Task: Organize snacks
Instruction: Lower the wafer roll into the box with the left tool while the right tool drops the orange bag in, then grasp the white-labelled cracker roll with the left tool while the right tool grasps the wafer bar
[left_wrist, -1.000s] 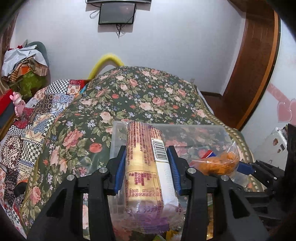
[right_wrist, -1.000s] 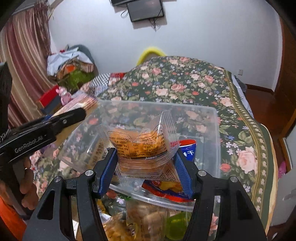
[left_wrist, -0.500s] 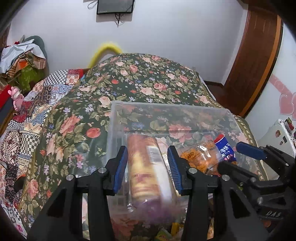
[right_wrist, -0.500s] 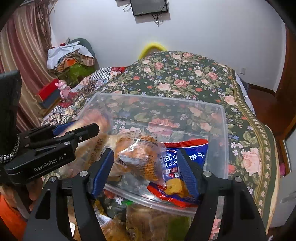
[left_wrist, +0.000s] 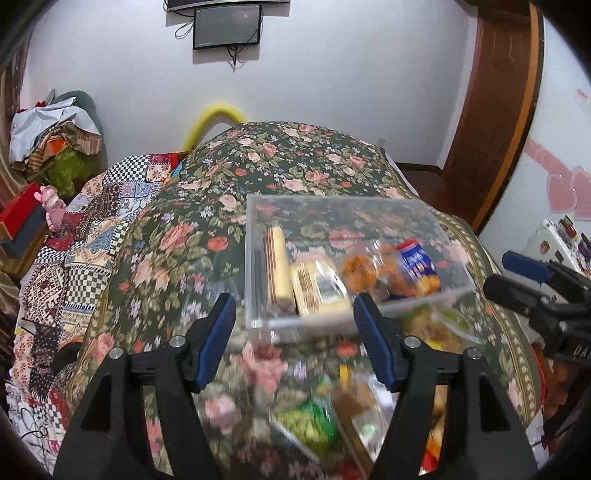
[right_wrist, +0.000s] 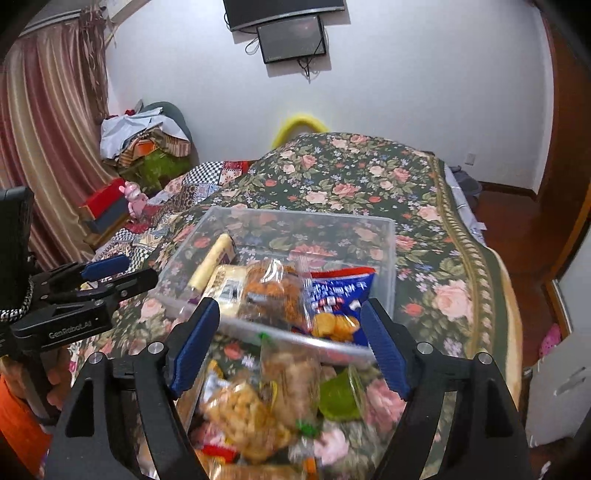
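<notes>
- Left wrist view: the left gripper (left_wrist: 293, 338) has its two blue-padded fingers spread wide, and nothing is between them.
- Just ahead of the fingertips a clear plastic box (left_wrist: 332, 325) stands on the floral bedspread (left_wrist: 280, 162).
- Inside the box, from left to right, lie a long biscuit roll (left_wrist: 277, 267), a yellow packet (left_wrist: 319, 286), a clear bag of orange snacks (left_wrist: 364, 269) and a blue snack bag (left_wrist: 419, 267).
- In front of the box, near the camera, more snacks lie loose on the bedspread, among them a green packet (left_wrist: 308, 424); this part is blurred.
- The right gripper (left_wrist: 528, 273) comes in from the right edge of this view; its fingers look apart and hold nothing.
- Right wrist view: the right gripper (right_wrist: 290, 345) is also wide open and empty, with its fingertips at both sides of the near wall of the clear plastic box (right_wrist: 317, 218).
- The blue snack bag (right_wrist: 334, 299) and the clear bag of orange snacks (right_wrist: 275, 293) lean at the near wall, the yellow packet (right_wrist: 227, 284) and the long biscuit roll (right_wrist: 210, 264) lie to the left.
- Below the box lies a loose pile with a bag of pale puffs (right_wrist: 243, 417) and a green jelly cup (right_wrist: 338, 400).
- The left gripper (right_wrist: 110, 275) shows at the left edge, beside the box, open and holding nothing.
</notes>
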